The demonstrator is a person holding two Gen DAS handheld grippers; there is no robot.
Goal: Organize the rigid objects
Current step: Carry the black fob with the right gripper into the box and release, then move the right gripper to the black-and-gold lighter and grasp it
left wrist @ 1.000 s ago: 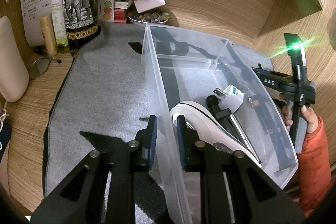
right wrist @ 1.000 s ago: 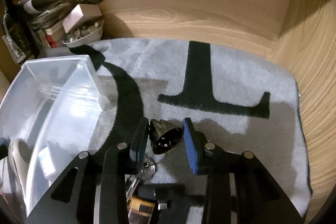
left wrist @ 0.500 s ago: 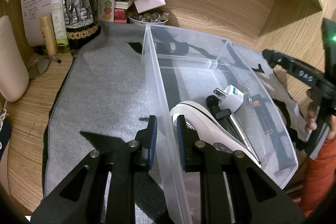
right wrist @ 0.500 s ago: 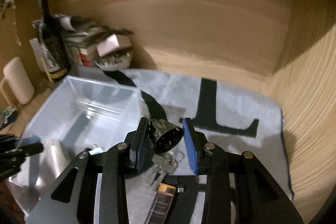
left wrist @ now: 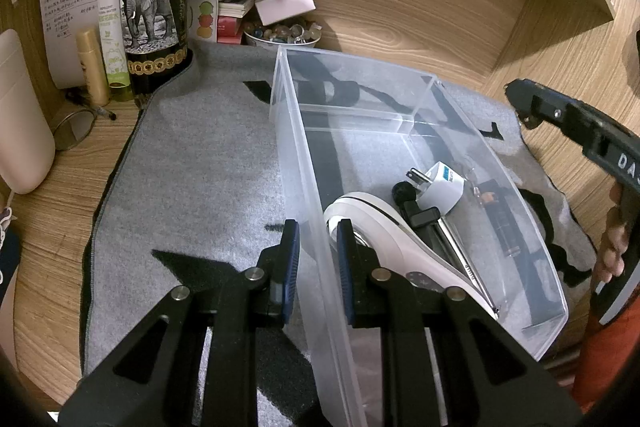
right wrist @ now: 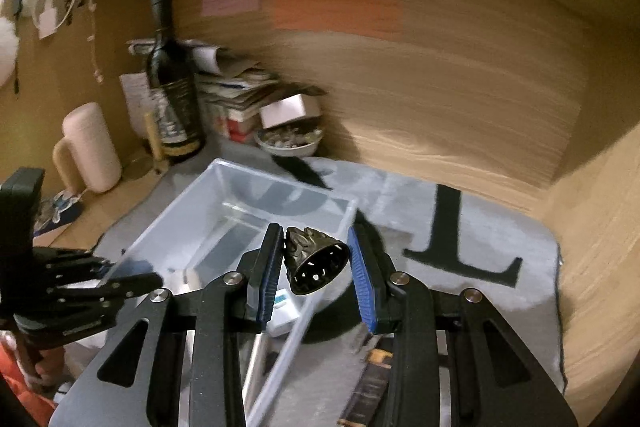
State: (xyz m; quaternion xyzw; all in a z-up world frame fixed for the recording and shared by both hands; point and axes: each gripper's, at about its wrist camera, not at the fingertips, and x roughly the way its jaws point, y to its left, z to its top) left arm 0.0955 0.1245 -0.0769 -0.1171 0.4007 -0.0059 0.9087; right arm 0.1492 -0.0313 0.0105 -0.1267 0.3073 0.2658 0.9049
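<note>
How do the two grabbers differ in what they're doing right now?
The left gripper sits low with its fingers on either side of the clear bin's wall. The right gripper is raised above the bin, holding a dark metal bell. Both have black arms and blue finger pads.

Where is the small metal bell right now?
Right wrist view: the bell hangs between the right gripper pads, over the clear bin's right rim.

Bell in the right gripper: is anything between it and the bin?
Nothing visible blocks it. The right gripper holds the bell in the air over the bin, whose top is open. The left gripper clamps the opposite wall, clear of the drop. The far end shows bare floor.
</note>
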